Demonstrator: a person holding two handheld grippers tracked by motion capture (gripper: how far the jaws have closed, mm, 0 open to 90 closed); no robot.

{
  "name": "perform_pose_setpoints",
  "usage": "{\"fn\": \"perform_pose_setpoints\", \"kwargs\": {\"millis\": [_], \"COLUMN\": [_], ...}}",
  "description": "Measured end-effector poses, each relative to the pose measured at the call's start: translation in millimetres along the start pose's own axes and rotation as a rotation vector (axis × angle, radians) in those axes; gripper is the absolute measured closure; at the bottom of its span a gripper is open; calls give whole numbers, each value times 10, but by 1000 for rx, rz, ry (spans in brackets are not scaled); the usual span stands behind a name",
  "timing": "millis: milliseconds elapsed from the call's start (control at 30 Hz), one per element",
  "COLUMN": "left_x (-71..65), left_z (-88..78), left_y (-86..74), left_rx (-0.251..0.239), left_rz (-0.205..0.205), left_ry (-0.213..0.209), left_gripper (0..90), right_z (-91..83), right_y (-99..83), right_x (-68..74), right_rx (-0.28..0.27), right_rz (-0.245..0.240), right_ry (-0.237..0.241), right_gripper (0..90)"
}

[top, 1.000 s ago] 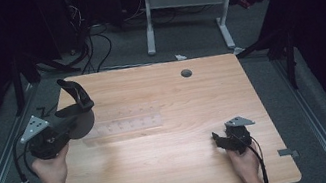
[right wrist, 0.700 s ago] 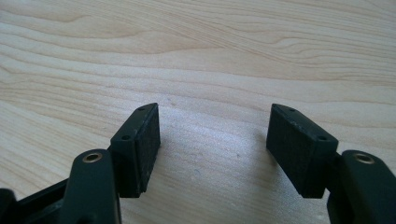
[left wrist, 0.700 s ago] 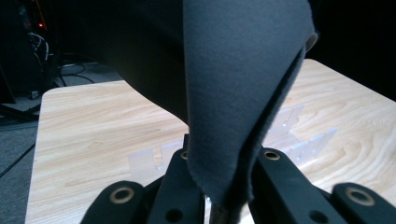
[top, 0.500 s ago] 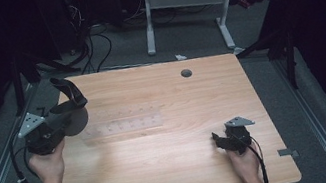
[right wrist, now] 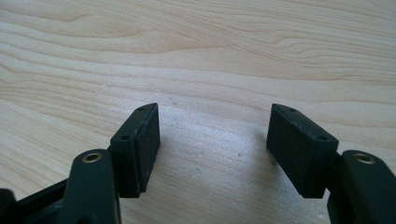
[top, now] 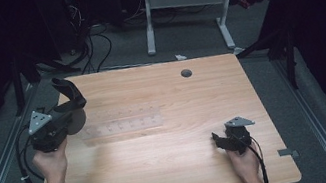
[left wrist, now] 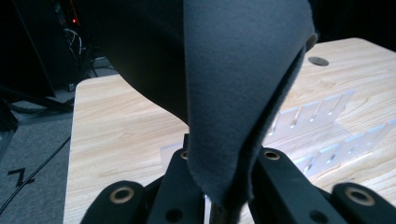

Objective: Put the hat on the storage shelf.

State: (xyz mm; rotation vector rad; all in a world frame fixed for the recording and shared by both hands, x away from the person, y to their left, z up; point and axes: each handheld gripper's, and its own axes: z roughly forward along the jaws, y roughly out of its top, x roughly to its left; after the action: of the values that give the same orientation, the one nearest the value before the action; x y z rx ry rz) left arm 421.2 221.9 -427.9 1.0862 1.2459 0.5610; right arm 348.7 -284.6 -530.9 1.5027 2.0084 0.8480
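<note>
honestly the left tool (top: pixel 68 108) is clamped on just an edge of that dark cloth (left wrist: pixel 233 93), so it could slip before reaching the clear slotted rack (top: pixel 121 125) on the surface (top: pixel 175 170), while the right tool (right wrist: pixel 212 149) sits empty, jaws apart.

A dark grey cloth (left wrist: pixel 243 93), soft and matte, is pinched between the closed jaws of the left gripper (top: pixel 62 120), rising from them in a broad fold that curls over above the tool, clear of the table.
</note>
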Motion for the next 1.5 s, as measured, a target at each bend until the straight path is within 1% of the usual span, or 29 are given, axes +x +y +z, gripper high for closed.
{"fn": "perform_pose_setpoints", "kwargs": {"millis": [133, 233, 333, 567, 700, 800, 900, 1067, 1100, 1167, 1233, 1267, 1300, 1333, 1467, 1500], "left_x": [4, 14, 10, -7, -2, 9, 24, 51, 65, 83, 98, 103, 104, 103, 92, 93], "left_z": [20, 43, 64, 114, 144, 158, 167, 162, 163, 158, 147, 141, 137, 128, 104, 94], "left_y": [-61, -90, -106, -180, -235, -268, -298, -370, -393, -423, -420, -415, -413, -411, -408, -405], "left_rx": [15, 19, 21, 30, 28, 32, 33, 56, 71, 70, 70, 76, 77, 77, 85, 87], "left_rz": [21, 14, 17, 48, 46, 52, 41, 33, 29, 17, -5, -10, -19, -18, -38, -39], "left_ry": [14, 21, 25, 43, 51, 55, 56, 53, 56, 52, 50, 50, 48, 45, 45, 44], "left_gripper": [860, 860, 860, 860, 860, 859, 859, 857, 856, 854, 850, 847, 837, 809, 652, 626], "right_z": [0, 0, 0, 0, 0, 0, 0, 0, 0, -1, -1, -2, -2, -2, -2, -2], "right_y": [0, 0, 0, 0, 0, 0, 0, 0, 0, 0, -1, -1, -1, -1, -1, -1], "right_x": [0, 0, 0, 0, 0, 0, 0, 0, 0, 0, 1, 2, 2, 1, 2, 2], "right_rx": [0, 0, 0, 0, 0, 0, 0, 0, 0, 0, 0, 1, 1, 1, 1, 1], "right_rz": [0, 0, 0, 0, -1, -1, -1, -1, -1, -1, -1, 0, 0, 0, -3, -3], "right_ry": [0, 0, 0, 0, 0, 0, 0, 1, 1, 0, 0, 0, 0, 0, 2, 2], "right_gripper": [351, 351, 352, 351, 351, 351, 351, 351, 350, 350, 350, 350, 350, 348, 346, 347]}}
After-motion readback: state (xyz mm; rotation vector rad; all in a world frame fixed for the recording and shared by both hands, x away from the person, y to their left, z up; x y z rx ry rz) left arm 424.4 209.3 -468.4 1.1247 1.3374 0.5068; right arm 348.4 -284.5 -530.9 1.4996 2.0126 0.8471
